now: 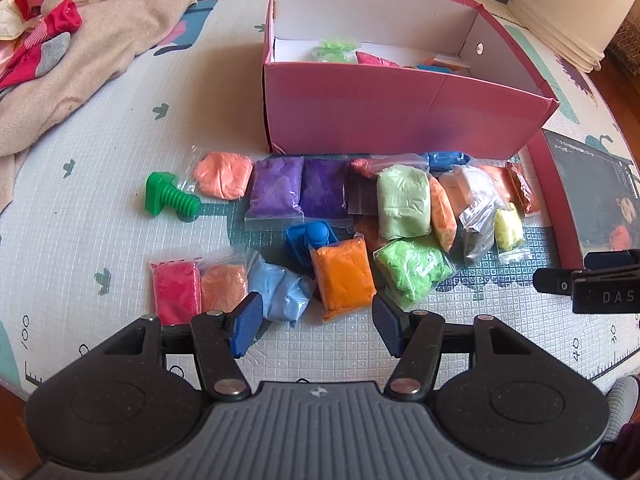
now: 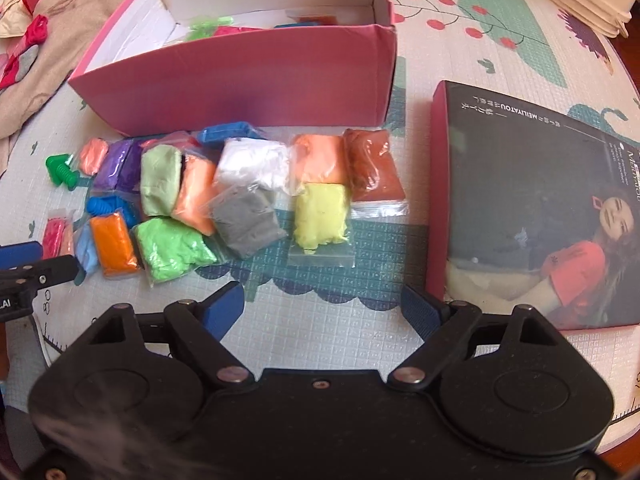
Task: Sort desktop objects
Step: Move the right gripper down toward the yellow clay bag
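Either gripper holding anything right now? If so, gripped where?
Nothing is held. The left gripper is open above the mat, just short of the orange clay bag. The right gripper is open too, with only mat between its fingers.

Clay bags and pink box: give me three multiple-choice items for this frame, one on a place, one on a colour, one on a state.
1. Where does the green toy bolt lie?
A. in the box
B. on the mat, left of the bags
C. on the lid

2. What colour is the bag directly in front of the brown bag's neighbour, nearest the right gripper?
A. yellow
B. purple
C. red

3. The left gripper is:
A. shut on a bag
B. open, empty
C. out of view

Key: B, it sits on the mat beside the peach bag; A, the yellow bag; B, fingers apart, nothing between.
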The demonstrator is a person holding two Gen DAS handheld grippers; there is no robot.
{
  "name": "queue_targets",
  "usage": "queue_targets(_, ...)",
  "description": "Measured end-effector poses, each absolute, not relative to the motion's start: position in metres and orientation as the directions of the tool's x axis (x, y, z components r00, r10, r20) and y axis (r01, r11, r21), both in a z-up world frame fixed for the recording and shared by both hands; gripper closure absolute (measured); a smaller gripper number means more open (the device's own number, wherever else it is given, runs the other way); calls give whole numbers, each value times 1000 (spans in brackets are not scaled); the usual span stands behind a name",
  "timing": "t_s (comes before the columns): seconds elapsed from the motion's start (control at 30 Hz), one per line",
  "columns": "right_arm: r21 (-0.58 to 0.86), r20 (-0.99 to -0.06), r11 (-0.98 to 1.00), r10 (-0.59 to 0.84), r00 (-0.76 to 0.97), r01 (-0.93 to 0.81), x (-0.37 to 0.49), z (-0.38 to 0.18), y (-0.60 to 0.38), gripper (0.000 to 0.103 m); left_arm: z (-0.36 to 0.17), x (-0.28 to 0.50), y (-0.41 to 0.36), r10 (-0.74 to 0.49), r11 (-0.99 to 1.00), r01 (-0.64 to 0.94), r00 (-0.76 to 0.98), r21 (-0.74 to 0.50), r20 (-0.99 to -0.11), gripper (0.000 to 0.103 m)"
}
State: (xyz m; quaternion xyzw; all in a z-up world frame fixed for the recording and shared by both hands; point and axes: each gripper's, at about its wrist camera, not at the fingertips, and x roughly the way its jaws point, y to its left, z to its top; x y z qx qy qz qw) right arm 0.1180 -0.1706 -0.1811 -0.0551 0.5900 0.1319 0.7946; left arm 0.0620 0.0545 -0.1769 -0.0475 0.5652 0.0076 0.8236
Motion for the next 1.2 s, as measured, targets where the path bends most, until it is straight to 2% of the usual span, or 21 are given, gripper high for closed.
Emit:
queue_targets(0.33,76,-949,974,136,283,-213,142,-206,-187,16,-183,70,37,-22,1000,5,375,-21,-927,44)
queue_targets(0.6,72,-953,972,133,273,-222,158,-225,-183,16,-175,82,45,-35,998,-34,407,-54,-913,44)
queue_targets(0.83,77,-952,976,133,276,-205,165,-234,-183,18,-173,100,41,-108,991,-22,441,-131,-891,44)
queue_targets(1.2,119,-949,974,168,267,-191,168,-239,-191,18,-179,112,24,-161,984,6,439,-176,-884,44)
